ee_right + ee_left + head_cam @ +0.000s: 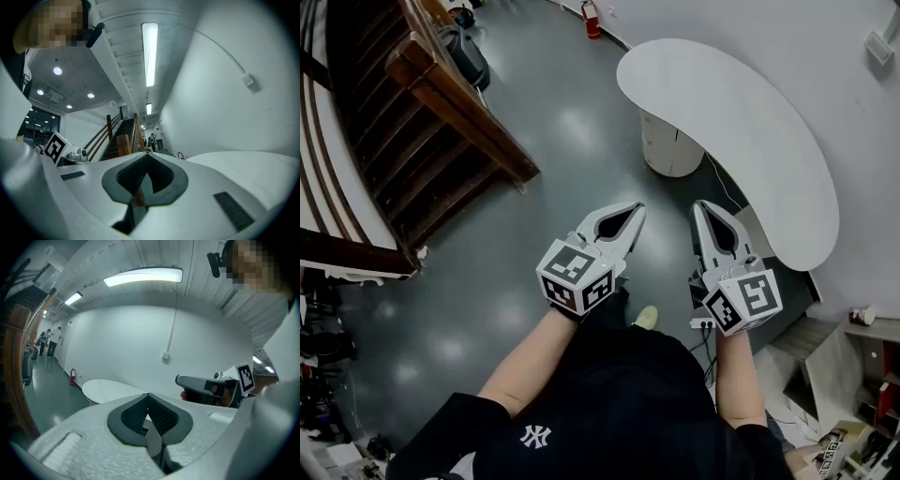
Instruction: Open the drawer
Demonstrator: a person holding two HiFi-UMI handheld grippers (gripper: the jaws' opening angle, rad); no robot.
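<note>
No drawer can be made out in any view. In the head view both grippers are held out in front of the person, above the grey floor. The left gripper [636,210] has its jaws shut tip to tip, with nothing between them. The right gripper [701,205] is beside it, also shut and empty. In its own view the left gripper [148,395] points toward a white wall, and the right gripper [206,386] shows to its right. From its own camera the right gripper [146,155] faces a stairway, with the left gripper's marker cube [55,146] at the left.
A white curved table [750,131] on a round white pedestal [667,145] stands ahead to the right, against the wall. A wooden staircase [431,122] rises at the left. Shelves and boxes [853,375] crowd the lower right. A red fire extinguisher [592,17] stands far ahead.
</note>
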